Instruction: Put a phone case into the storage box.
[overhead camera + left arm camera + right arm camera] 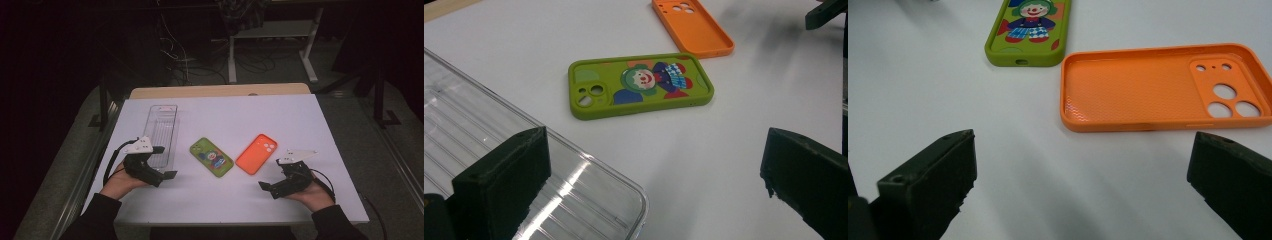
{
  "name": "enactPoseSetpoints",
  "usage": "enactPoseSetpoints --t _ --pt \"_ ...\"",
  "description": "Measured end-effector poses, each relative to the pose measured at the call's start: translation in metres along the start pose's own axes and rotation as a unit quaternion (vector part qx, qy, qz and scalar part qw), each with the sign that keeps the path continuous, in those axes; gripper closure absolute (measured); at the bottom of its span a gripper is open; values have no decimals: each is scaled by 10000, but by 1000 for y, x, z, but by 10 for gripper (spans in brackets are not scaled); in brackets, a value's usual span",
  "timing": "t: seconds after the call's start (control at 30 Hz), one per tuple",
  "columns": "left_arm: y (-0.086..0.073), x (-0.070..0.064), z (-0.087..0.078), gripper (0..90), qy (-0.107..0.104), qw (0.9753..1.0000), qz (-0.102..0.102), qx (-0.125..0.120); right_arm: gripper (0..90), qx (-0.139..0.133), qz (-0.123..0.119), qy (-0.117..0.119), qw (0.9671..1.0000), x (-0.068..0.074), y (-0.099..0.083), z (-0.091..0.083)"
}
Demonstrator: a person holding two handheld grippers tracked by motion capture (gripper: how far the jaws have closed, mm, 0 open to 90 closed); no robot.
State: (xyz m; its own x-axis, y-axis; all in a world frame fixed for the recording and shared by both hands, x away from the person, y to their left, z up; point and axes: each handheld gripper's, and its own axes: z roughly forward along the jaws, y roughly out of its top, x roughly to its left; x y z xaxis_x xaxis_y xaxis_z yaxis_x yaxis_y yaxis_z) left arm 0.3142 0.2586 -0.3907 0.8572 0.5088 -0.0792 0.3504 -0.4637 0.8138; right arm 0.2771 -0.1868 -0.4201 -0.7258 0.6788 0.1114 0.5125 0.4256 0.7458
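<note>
Both claws wide and empty, left gripper [165, 162] beside clear tray [162, 132], right gripper [270, 175] near orange case [256, 153]; thin cases likely to skid under a pinch.

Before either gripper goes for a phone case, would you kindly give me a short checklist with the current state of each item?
1. Left gripper jaws apart and holding nothing: ok.
2. Right gripper jaws apart and holding nothing: ok.
3. Orange phone case lying flat, open side up, nothing on it: ok.
4. Green clown phone case flat on the table, apart from the orange one: ok.
5. Clear plastic tray empty: ok.
6. Left gripper clear of the tray: cannot tell; one jaw overlaps its near corner.
</note>
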Motion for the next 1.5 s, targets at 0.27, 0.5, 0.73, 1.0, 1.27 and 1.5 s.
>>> enactPoseSetpoints --t 0.27,0.5,0.73,1.0,1.27,1.5 --pt "0 1 1 0 -17 10000 -19 -5 0 -53 36 -14 10000 -4 3 0" --pt "1 2 0 0 10 9999 -112 -80 0 -58 -4 21 10000 -7 13 3" --pt "1 2 0 0 -2 10000 -42 -71 47 33 -71 58 10000 -10 31 10" --pt "1 4 1 0 -5 10000 -38 -16 185 95 43 -7 9999 -19 54 21" --pt "1 3 4 0 -36 10000 -68 -20 431 235 102 142 9996 -23 74 41" --pt "1 5 2 0 -49 9999 -118 -65 673 487 -13 233 9985 -21 90 62"
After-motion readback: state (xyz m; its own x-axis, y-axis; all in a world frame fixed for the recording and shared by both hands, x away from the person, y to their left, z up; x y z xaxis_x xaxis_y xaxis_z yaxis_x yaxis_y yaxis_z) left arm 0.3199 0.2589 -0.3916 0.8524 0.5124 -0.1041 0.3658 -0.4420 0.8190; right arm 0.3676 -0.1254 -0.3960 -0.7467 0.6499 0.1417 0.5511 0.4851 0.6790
